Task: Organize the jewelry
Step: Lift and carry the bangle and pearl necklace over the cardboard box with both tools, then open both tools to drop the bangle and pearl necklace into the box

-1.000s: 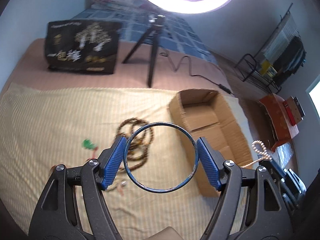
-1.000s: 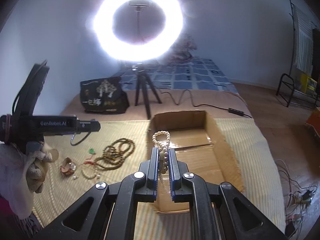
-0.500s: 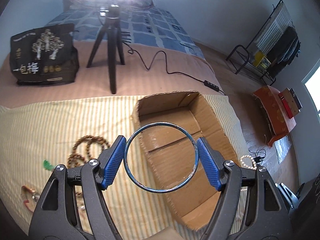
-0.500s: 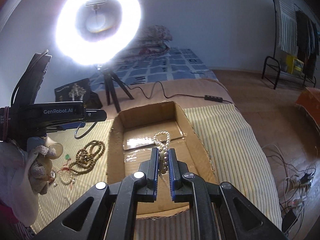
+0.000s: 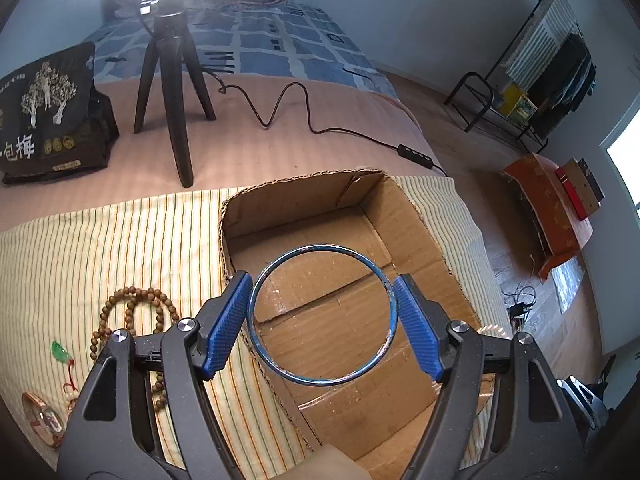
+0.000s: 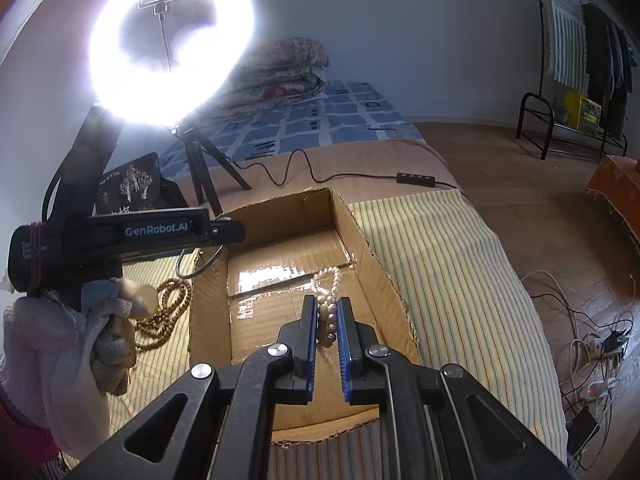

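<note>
My left gripper (image 5: 321, 278) is shut on a thin blue bangle (image 5: 320, 381), pinched edge to edge between the blue pads above the open cardboard box (image 5: 300, 196). My right gripper (image 6: 326, 300) hangs over the same box (image 6: 372, 264) with a pearl bracelet (image 6: 331, 284) between its pads. Its jaws are opening slightly, and the beads still sit pressed between them. A brown wooden bead necklace (image 5: 132, 308) lies on the striped cloth left of the box, near a green pendant (image 5: 60, 350) on a red cord and a small orange piece (image 5: 44, 416).
The box rests on a yellow striped cloth (image 5: 100, 248) spread over a bed. Behind it stand a ring light (image 6: 168, 48) on a black tripod (image 5: 172, 92), a black bag (image 5: 48, 112) and a power cable (image 5: 320, 132). A gloved hand (image 6: 60, 340) holds the left gripper.
The left gripper carried the bangle rightward from over the cloth to above the box. The right gripper sank lower over the box with the pearls, and its pads stand slightly further apart.
</note>
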A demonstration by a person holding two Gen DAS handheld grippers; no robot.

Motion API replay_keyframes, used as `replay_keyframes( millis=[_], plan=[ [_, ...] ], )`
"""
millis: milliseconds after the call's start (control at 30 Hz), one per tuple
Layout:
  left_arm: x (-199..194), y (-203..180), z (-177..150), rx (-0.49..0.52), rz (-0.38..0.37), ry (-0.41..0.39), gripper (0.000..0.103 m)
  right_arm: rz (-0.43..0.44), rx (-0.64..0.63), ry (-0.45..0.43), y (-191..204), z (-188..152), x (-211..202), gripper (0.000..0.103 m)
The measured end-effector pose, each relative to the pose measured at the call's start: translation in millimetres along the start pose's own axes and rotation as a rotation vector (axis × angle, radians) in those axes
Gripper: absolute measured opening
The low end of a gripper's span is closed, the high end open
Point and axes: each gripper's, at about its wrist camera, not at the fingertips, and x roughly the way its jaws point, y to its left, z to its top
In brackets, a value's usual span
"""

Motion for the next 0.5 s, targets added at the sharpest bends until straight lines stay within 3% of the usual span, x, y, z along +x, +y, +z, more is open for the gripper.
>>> replay_keyframes(
  millis=[67, 133, 200, 500],
  plan=[
    [0.5, 0.2, 1.5, -0.003, -0.013, 0.003, 0.083, 0.002, 0.002, -0.002, -0.4, 0.4, 0.2, 0.028],
    [0.0, -0.2, 2.2, -0.006, -0.029, -0.001, 0.084, -0.006, 0.003, -0.013, -0.3, 1.5, -1.0, 0.057],
    [-0.6, -0.9, 2.8, 0.002, -0.014, 0.002, 0.084, -0.01, -0.003, -0.03, 0.3, 2.4, -5.5, 0.066],
    [-17.5, 11.2, 3.0, 0.009, 0.003, -0.029, 0.084, -0.013, -0.026, -0.039, 11.2, 3.7, -9.4, 0.068]
  ],
)
